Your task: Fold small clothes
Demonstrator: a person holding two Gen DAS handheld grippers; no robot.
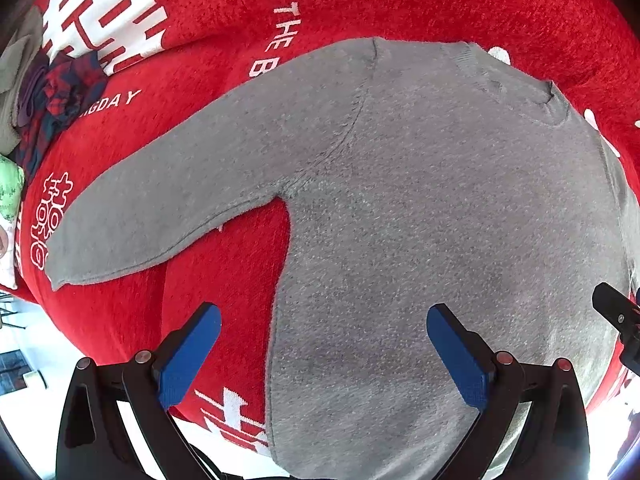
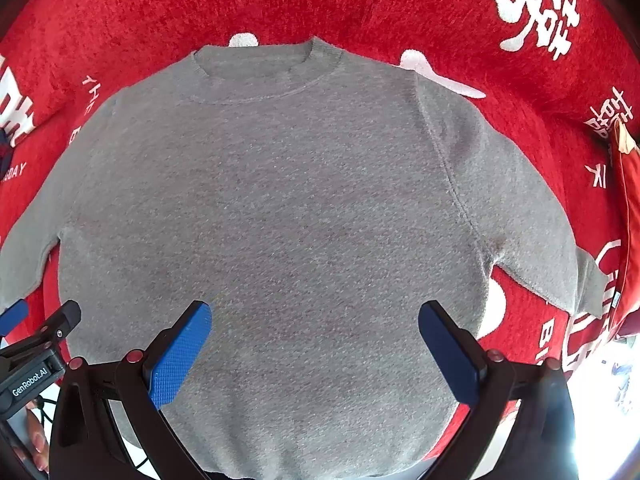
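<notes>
Grey sweater; white-lettered red blanket

Red white-lettered blanket, bright daylight.

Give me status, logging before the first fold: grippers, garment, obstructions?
Left gripper, right gripper open, empty. Grey sweater flat, unfolded, sleeves out. Nothing on it.

White print shows on the red blanket under my fingers: "THE B" running up it beside the grey sweater's shoulder, and "IGDAY" further left. Large white Chinese characters sit on it too, not clear enough for me to read. On my left gripper's black body: "GenRobot.AI".
</notes>
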